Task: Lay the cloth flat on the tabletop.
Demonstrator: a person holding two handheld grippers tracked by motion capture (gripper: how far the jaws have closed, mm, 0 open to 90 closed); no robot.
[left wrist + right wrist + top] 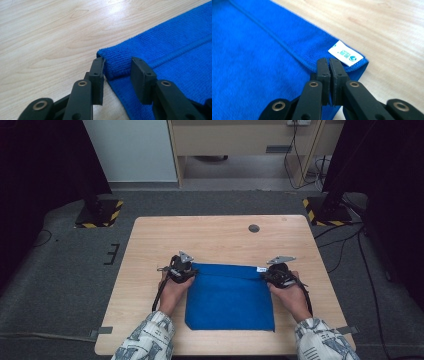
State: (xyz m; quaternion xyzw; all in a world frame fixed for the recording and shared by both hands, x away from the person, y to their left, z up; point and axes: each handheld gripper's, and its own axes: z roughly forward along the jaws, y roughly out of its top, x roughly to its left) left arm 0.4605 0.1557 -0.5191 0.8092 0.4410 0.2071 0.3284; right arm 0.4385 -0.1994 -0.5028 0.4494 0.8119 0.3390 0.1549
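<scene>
The blue cloth (pixel 230 296) is lying folded toward the table's (pixel 150 235) near edge. The right gripper (pixel 329 63) is pinching its far right corner shut, while the left gripper (pixel 117 66) is straddling the far left corner, pads not yet pressing. The next fold is yet to begin.

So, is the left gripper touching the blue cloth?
Touching. In the left gripper view, the left gripper straddles the folded corner of the blue cloth, and one jaw lies against the fold; the other jaw stands slightly off it.

The white label (pixel 345 56) on the blue cloth (pixel 257 65) carries print too small to read; the right gripper (pixel 329 65) covers the cloth's hem (whether it pinches fabric is unclear)
</scene>
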